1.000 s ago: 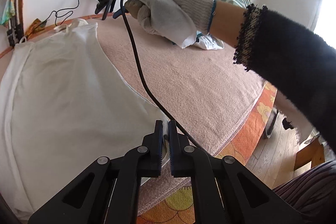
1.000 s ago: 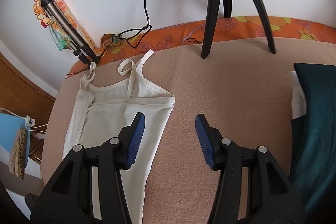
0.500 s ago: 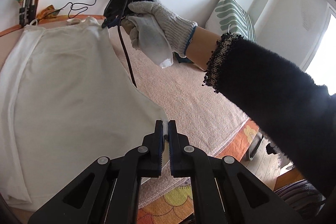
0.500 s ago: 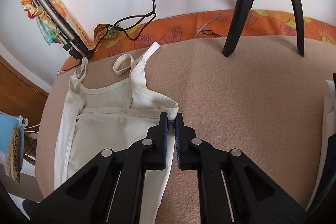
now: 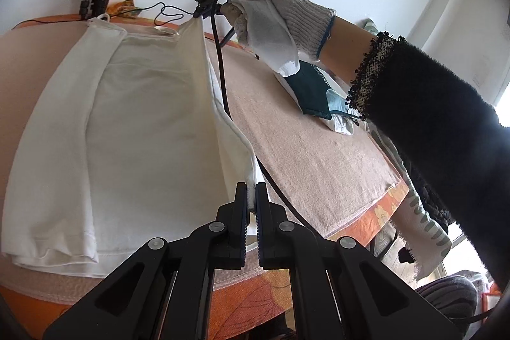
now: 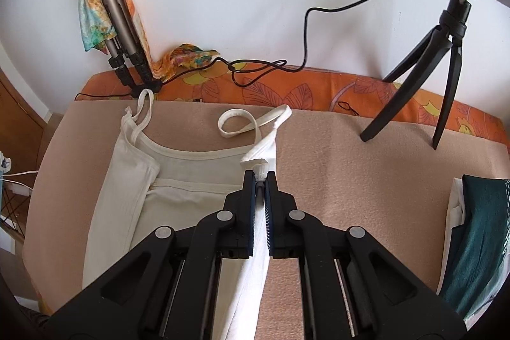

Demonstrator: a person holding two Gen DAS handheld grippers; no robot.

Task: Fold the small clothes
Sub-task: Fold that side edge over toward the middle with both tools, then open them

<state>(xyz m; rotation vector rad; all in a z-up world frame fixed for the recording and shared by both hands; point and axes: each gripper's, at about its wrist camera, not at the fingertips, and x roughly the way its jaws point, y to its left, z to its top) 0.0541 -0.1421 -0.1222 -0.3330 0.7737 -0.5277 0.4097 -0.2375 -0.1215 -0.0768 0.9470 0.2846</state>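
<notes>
White top [image 5: 134, 123] lay flat on the pink blanket [image 5: 306, 148], its left side already folded inward. The left gripper [image 5: 251, 199] was clamped on the hem corner at the top's right edge, lifting it. The right gripper [image 6: 260, 180] pinched the upper right corner below the strap [image 6: 242, 123], pulling that edge taut. Folded dark green clothes [image 6: 478, 231] sat well apart at the right.

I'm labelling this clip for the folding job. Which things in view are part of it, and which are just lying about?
Part of the job:
white camisole
left gripper, shut on its hem corner
right gripper, shut on its top corner
pink blanket beneath

Lying about:
black tripod
teal garment
folded tripod
</notes>
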